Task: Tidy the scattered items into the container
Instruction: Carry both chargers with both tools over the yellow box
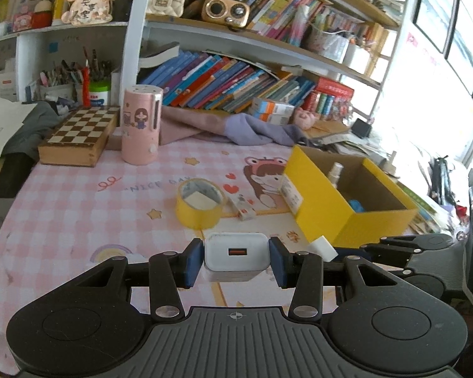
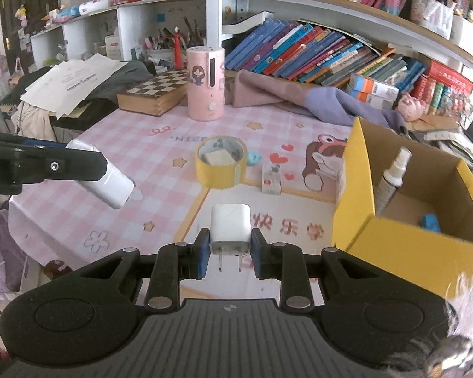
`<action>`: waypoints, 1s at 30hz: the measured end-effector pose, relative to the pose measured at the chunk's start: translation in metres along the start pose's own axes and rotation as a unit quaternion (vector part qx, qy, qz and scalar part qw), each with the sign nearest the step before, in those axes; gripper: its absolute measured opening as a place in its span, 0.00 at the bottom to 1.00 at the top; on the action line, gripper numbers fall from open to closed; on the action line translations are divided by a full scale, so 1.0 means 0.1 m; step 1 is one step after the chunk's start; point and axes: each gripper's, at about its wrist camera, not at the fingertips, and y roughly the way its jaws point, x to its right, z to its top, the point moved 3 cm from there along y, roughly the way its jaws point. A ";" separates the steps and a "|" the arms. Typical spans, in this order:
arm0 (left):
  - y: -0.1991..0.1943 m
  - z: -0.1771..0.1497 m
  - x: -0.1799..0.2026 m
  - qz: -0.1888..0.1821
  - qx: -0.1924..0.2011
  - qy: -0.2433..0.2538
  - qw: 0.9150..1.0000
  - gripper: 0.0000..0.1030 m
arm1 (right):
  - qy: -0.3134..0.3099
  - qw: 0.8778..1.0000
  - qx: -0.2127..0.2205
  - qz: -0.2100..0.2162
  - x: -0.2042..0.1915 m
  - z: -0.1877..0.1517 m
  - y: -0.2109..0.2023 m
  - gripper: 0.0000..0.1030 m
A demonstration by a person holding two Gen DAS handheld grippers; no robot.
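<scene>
My left gripper (image 1: 236,260) is shut on a white USB charger block (image 1: 236,253), held above the pink mat; it also shows in the right wrist view (image 2: 110,182). My right gripper (image 2: 230,252) is shut on a white plug adapter (image 2: 230,228), prongs toward the camera; it shows in the left wrist view (image 1: 323,247). The yellow cardboard box (image 1: 324,204) (image 2: 356,195) stands open at the right, holding a spray bottle (image 2: 392,176) and a blue item (image 2: 430,222). A yellow tape roll (image 1: 200,203) (image 2: 220,165) and a small white packet (image 1: 244,209) (image 2: 271,179) lie on the mat.
A pink cylinder (image 1: 140,124) and a chessboard box (image 1: 78,137) stand at the back of the mat. Purple cloth (image 1: 236,126) lies behind. A small blue object (image 2: 254,157) sits beside the tape. Bookshelves fill the background.
</scene>
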 end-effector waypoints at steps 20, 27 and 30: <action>-0.09 -0.39 0.58 -0.088 -0.033 0.031 0.995 0.42 | 0.068 0.995 -0.026 -0.072 0.22 -0.72 -0.61 0.24; 0.07 -0.41 0.92 -0.131 -0.054 0.065 0.988 0.42 | 0.108 0.988 -0.033 -0.108 0.50 -0.89 -0.76 0.24; 0.14 -0.40 1.03 -0.144 -0.058 0.075 0.985 0.42 | 0.116 0.985 -0.034 -0.119 0.60 -0.94 -0.80 0.24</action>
